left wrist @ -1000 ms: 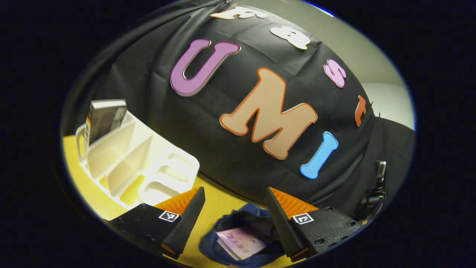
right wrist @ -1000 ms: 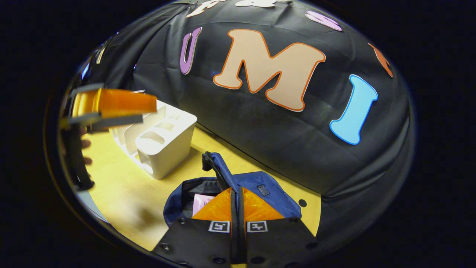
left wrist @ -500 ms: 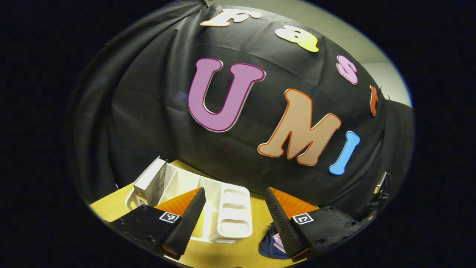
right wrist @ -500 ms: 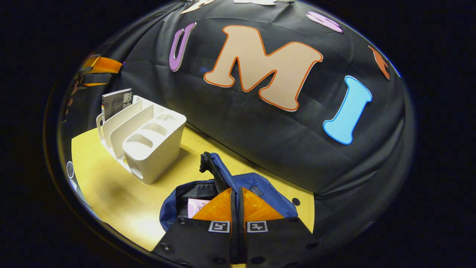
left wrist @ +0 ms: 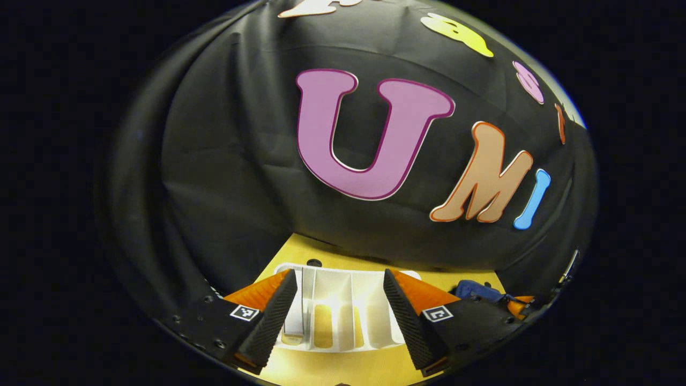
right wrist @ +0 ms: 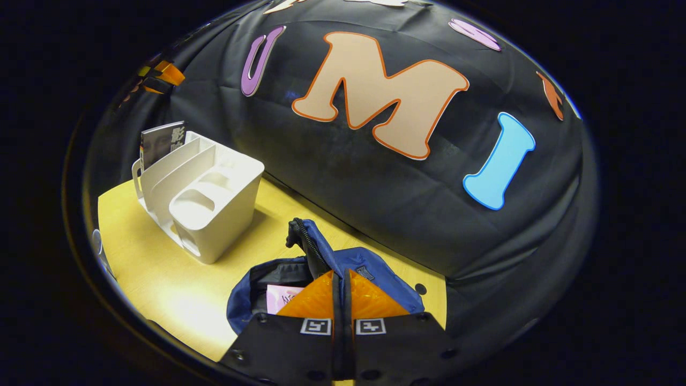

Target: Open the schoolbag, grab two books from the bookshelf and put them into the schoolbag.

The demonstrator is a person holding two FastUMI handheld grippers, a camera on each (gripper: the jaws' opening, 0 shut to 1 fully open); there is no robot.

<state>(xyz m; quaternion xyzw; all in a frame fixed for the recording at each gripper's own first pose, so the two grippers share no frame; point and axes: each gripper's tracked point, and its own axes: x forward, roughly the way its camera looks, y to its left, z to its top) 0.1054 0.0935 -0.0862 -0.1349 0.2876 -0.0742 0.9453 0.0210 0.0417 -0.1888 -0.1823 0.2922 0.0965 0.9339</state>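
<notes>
The white bookshelf [right wrist: 201,206] stands on the yellow counter [right wrist: 161,273], and everything else here can be placed from it. In the right gripper view one dark-covered book [right wrist: 161,140] stands upright in the compartment at the bookshelf's far left end, its top edge above the rack's wall; the other slots beside it show bare white dividers. To the right of the bookshelf and nearer the camera, set apart from it by a strip of bare counter, lies the blue schoolbag [right wrist: 370,271] with its mouth open, its zipper edge and a dark strap [right wrist: 303,236] raised at the back, and a pink book [right wrist: 281,297] lying inside. The right tongs [right wrist: 341,292] sit just over the near rim of the schoolbag with their two fingers pressed together; whether any fabric is caught between them I cannot tell. Behind the bookshelf hangs the black cloth wall [right wrist: 343,177], close to its back edge. In the left gripper view the left tongs [left wrist: 337,313] hang above the bookshelf [left wrist: 343,316] with their fingers spread well apart and nothing between them, the rack's dividers showing straight through the gap. To the right of the bookshelf there, a corner of the blue schoolbag [left wrist: 477,290] lies by the cloth.
</notes>
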